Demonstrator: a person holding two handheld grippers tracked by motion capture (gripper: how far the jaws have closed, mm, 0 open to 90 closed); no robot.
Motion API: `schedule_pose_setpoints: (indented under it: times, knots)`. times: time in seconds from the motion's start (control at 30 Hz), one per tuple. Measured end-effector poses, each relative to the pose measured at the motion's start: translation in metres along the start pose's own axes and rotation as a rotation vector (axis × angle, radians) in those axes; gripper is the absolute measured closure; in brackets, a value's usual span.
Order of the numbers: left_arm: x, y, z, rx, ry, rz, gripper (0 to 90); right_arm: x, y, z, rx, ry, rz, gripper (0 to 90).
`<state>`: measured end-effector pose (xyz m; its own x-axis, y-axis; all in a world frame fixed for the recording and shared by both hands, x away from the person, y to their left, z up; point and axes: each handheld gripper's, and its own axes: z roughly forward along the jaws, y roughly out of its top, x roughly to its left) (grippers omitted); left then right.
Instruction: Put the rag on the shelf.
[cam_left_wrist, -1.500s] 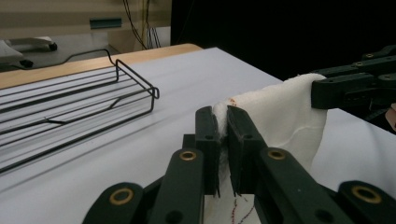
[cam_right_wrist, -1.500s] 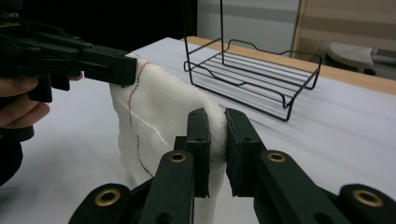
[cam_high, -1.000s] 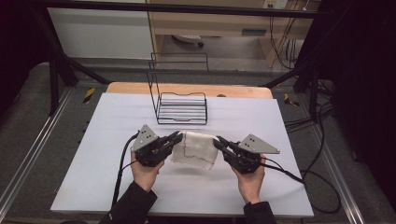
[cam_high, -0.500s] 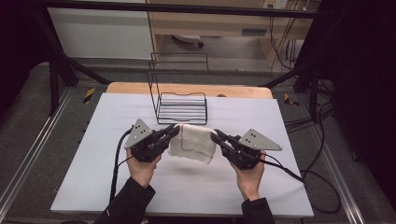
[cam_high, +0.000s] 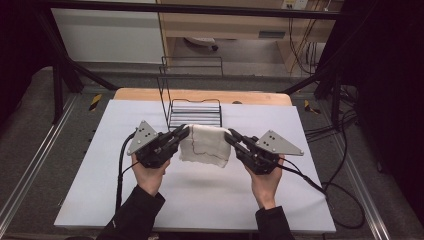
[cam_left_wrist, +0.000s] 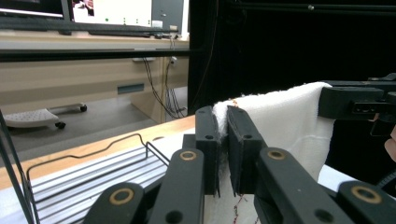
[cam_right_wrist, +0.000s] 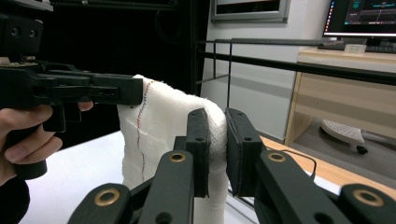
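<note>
- High view: the left gripper (cam_high: 182, 134) and right gripper (cam_high: 231, 136) each pinched a top corner of the white woven cloth with a red stitched line (cam_high: 206, 145), which hung between them, apparently clear of the white table sheet (cam_high: 100, 175), near the black wire rack (cam_high: 194, 111).
- Left gripper view: jaws clamped the cloth's edge (cam_left_wrist: 280, 121) (rack at lower left).
- Right gripper view: jaws clamped on the cloth's fold (cam_right_wrist: 163, 126).

The wire rack (cam_high: 194, 111) is standing just behind the hanging white cloth (cam_high: 205, 145), blocking passage forward; bare table (cam_high: 210, 195) is lying open nearer.

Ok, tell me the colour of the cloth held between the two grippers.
White cloth with a thin dark-red stitched line; clearest in the right gripper view.
</note>
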<state>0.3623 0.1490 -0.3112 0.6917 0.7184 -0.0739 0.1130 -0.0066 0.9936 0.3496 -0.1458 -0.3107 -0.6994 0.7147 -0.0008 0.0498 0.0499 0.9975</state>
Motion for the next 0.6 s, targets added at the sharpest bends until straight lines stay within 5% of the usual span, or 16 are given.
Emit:
schedule_pose_setpoints:
  times: [0.6]
  knots:
    - [0.01,0.025,0.001,-0.057,0.025,0.005,83.5,-0.002,0.03,0.015,-0.042,-0.014,-0.038,80.7]
